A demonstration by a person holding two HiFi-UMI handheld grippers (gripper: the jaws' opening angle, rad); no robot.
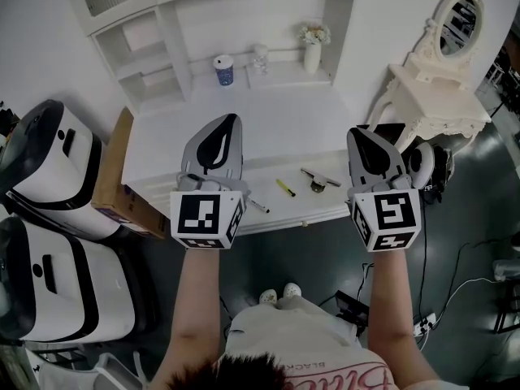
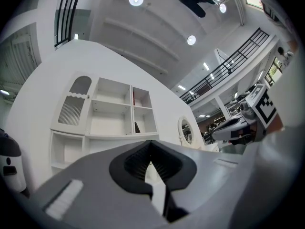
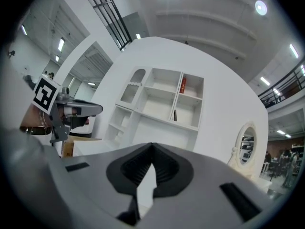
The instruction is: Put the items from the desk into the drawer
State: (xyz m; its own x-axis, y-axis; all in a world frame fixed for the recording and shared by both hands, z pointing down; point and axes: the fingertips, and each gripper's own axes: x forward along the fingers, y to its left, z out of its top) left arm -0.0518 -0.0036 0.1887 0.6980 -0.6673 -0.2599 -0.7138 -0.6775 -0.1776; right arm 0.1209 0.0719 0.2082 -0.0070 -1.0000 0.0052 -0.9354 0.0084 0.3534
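On the white desk point(image 1: 268, 128), near its front edge, lie a yellow pen point(image 1: 285, 188), a dark marker point(image 1: 258, 205) and a dark hand tool point(image 1: 319, 179). My left gripper point(image 1: 230, 121) is held above the desk's left front part, and its jaws are shut and empty. My right gripper point(image 1: 363, 132) hovers over the desk's right front corner, also shut on nothing. Both point up and forward, so the left gripper point(image 2: 151, 143) and the right gripper point(image 3: 152, 145) see only the white shelf unit and ceiling in their own views. No drawer shows from this angle.
At the back of the desk stand a blue-and-white cup point(image 1: 223, 70), a glass point(image 1: 260, 55) and a vase of flowers point(image 1: 314, 49). A white vanity with an oval mirror point(image 1: 431, 80) stands right. A cardboard box point(image 1: 120, 177) and white machines point(image 1: 49, 161) crowd the left.
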